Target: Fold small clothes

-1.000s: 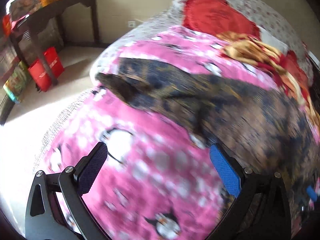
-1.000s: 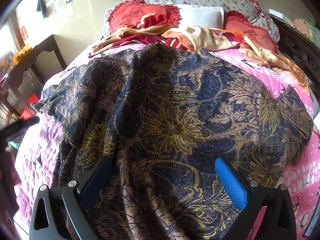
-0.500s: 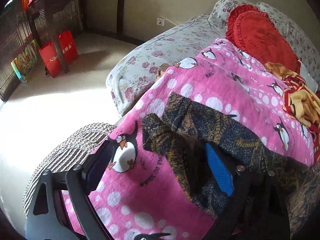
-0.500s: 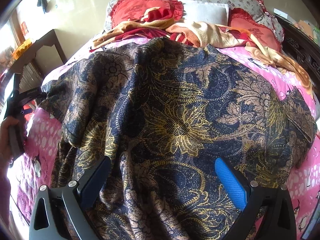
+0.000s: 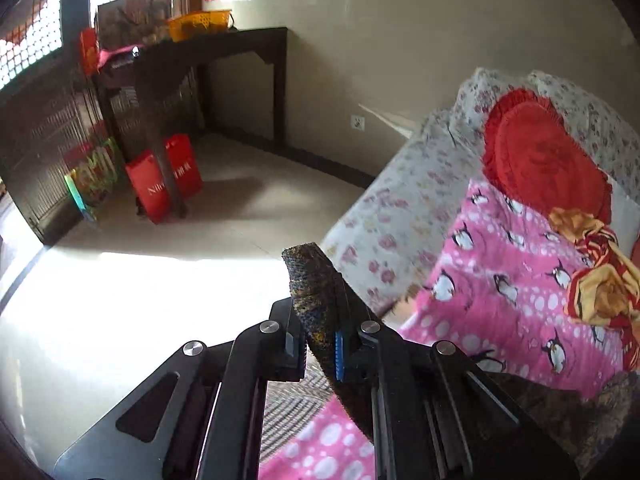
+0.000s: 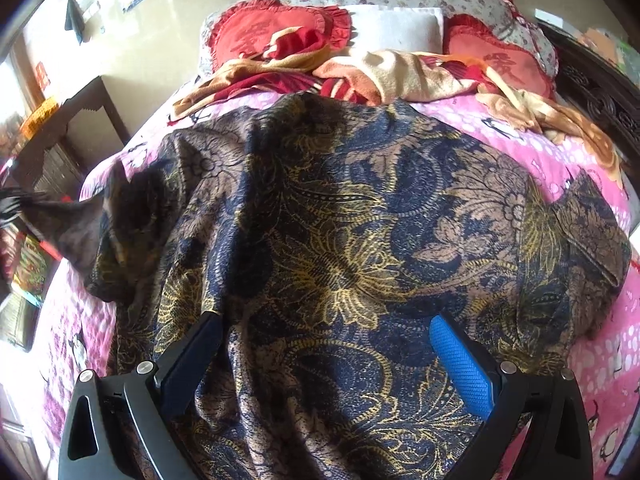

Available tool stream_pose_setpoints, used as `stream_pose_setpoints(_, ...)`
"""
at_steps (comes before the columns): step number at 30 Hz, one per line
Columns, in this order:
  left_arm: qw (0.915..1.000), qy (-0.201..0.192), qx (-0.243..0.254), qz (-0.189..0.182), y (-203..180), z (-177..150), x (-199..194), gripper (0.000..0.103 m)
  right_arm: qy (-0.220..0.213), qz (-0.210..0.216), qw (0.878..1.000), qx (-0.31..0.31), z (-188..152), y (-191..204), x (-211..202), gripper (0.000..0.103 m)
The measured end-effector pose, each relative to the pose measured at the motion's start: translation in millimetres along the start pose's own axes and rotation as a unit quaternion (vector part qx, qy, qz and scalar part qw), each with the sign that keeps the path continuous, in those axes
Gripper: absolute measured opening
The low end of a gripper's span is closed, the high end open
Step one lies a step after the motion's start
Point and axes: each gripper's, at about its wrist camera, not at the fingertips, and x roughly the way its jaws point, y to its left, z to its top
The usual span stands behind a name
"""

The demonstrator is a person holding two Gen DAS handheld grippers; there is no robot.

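Observation:
A dark blue and gold paisley shirt (image 6: 340, 248) lies spread on the pink penguin blanket (image 6: 592, 352). My left gripper (image 5: 320, 348) is shut on the shirt's left sleeve (image 5: 316, 292), whose end sticks up between the pads. In the right wrist view that sleeve (image 6: 72, 232) is pulled out over the bed's left edge. My right gripper (image 6: 324, 356) is open, its fingers (image 6: 460, 356) just above the shirt's lower part, holding nothing.
Red heart cushions (image 6: 272, 32) and a crumpled red and tan blanket (image 6: 384, 72) lie at the head of the bed. A dark wooden table (image 5: 192, 64) and red bags (image 5: 164, 176) stand on the floor to the left. A carved bed frame (image 6: 600, 92) runs along the right.
My left gripper has closed on the shirt's left sleeve and lifted it outward past the bed's edge. The right gripper has hardly moved.

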Motion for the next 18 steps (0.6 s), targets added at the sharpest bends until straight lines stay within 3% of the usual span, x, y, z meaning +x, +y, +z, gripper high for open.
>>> stream_pose_setpoints(4, 0.9981, -0.041, 0.032, -0.033, -8.9, 12.5, -55.7, 0.008, 0.0, 0.009, 1.0, 0.017, -0.9, -8.3, 0.1, 0.103)
stream_pose_setpoints(8, 0.9874, -0.067, 0.089, -0.113, -60.3, -2.6, -113.6, 0.008, -0.012, 0.004, 1.0, 0.023, 0.7, -18.0, -7.5, 0.103)
stream_pose_setpoints(11, 0.9702, -0.072, 0.136, -0.187, -112.0, -27.2, -152.1, 0.008, -0.02, -0.001, 0.999, 0.034, 3.5, -31.5, -16.4, 0.103)
stream_pose_setpoints(15, 0.9384, -0.048, 0.195, -0.281, -189.8, -73.4, -186.8, 0.008, -0.032, -0.018, 0.999, 0.04, 4.8, -50.6, -28.8, 0.103)
stream_pose_setpoints(18, 0.9146, -0.02, 0.23, -0.332, -250.6, -112.0, -199.6, 0.008, -0.036, -0.029, 0.998, 0.049, 4.9, -67.6, -36.2, 0.103)
